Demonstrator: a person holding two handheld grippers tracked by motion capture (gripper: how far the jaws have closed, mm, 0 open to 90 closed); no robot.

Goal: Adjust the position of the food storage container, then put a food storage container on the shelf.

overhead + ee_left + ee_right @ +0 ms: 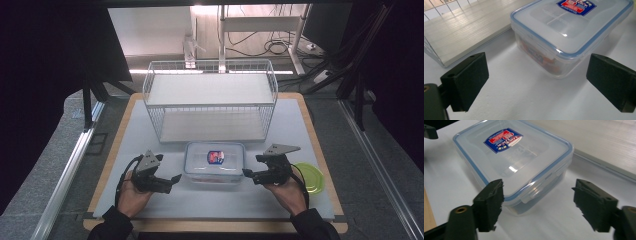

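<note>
- High view: a clear lidded food box (pixel 214 162) with a blue seal and a red-and-blue label sits near the front middle of the white worktop (pixel 300 125), just in front of a white wire basket (pixel 210 97) whose two shelves are bare. The left claw (pixel 172 180) lies just left of the box and the right claw (pixel 248 173) just right of it; both stand open and hold nothing. A yellow-green lid (pixel 311 177) lies flat behind the right hand (pixel 287 192).
- Left gripper view: the jaws are spread wide, the box corner (pixel 564 37) between and beyond them, untouched. Through the clear wall, orange-red contents show; what they are cannot be told. The basket's lower shelf (pixel 461 30) lies at upper left.
- Right gripper view: the jaws gape wide on either side of the box's near end (pixel 524 165), not touching it. A closed side latch (pixel 536 192) shows here; the contents do not read from this angle.
</note>
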